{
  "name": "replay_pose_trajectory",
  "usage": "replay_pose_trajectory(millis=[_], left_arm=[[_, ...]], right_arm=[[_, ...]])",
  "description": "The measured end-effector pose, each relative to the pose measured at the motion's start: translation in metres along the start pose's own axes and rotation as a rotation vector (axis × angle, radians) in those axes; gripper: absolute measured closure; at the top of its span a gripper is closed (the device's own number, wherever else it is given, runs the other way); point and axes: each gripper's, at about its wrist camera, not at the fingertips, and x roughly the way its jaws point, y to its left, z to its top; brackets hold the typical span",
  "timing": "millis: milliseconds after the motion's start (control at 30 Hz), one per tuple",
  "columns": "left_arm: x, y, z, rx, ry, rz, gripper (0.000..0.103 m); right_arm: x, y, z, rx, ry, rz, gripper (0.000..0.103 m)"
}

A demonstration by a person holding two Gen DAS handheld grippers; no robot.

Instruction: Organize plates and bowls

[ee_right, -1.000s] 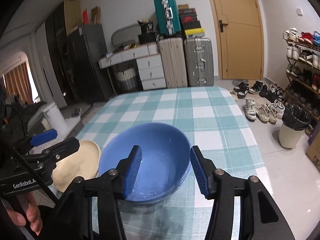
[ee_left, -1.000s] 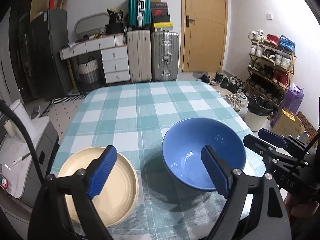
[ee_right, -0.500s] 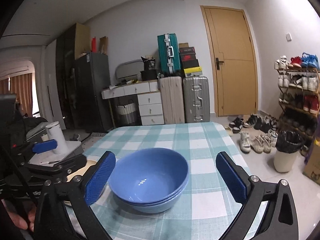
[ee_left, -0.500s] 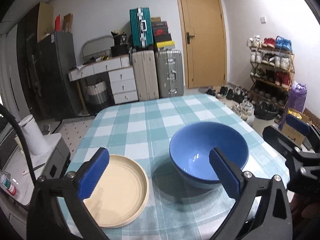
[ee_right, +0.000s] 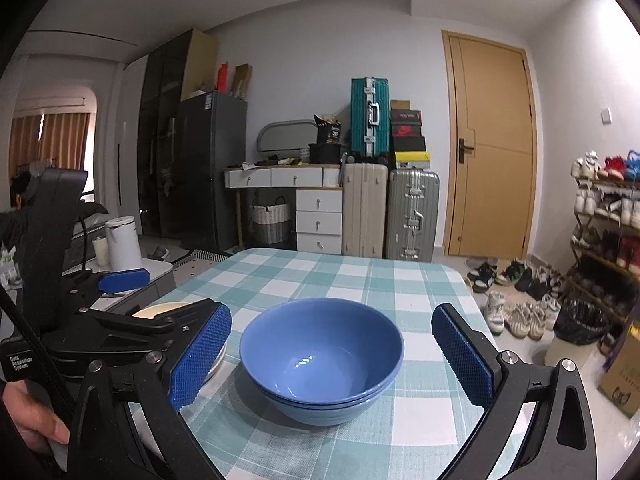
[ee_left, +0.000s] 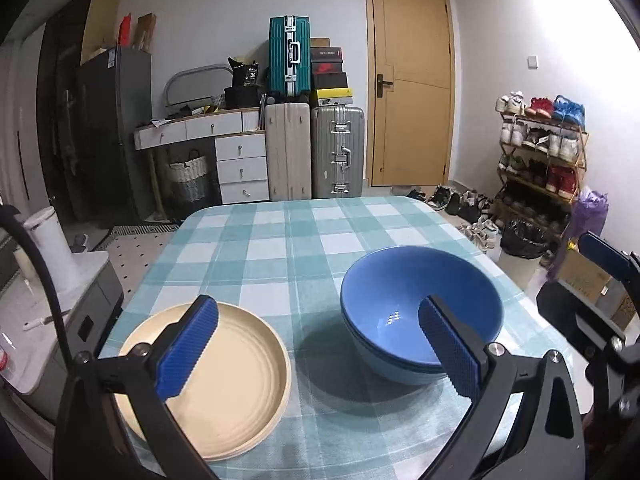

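Blue bowls [ee_right: 321,356] (stacked) sit beside cream plates [ee_left: 212,376]; left gripper [ee_left: 316,350] and right gripper [ee_right: 330,356] gape wide, empty.

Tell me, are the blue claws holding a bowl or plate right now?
No, nothing is held. The left gripper and right gripper are both open, above the table, and touch neither the blue bowls nor the cream plates.

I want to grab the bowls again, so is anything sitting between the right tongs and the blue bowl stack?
Nothing visible. The right tongs hang open facing the blue bowl stack, with only bare checkered tablecloth around it. The cream plates lie off to its left.
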Motion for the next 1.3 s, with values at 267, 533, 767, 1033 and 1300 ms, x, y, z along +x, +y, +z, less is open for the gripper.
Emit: replay_pose_trajectory(millis=[267, 533, 767, 1033, 1300], left_arm=[[0.001, -0.007, -0.002, 0.031, 0.001, 0.025, 0.001], [-0.001, -0.027, -0.008, 0.152, -0.039, 0.114, 0.001], [0.028, -0.030, -0.006, 0.132, 0.087, 0.101, 0.001], [0.054, -0.026, -0.003, 0.039, 0.199, 0.052, 0.001], [0.083, -0.030, 0.013, 0.013, 0.227, 0.064, 0.001]], right_arm=[[0.003, -0.001, -0.001, 0.000, 0.017, -0.002, 0.001], [0.013, -0.020, -0.002, 0.088, 0.064, -0.002, 0.001], [0.048, -0.046, -0.008, 0.209, 0.197, 0.018, 0.001], [0.091, -0.080, -0.015, 0.298, 0.274, -0.035, 0.001], [0.125, -0.088, -0.018, 0.291, 0.306, -0.029, 0.001]])
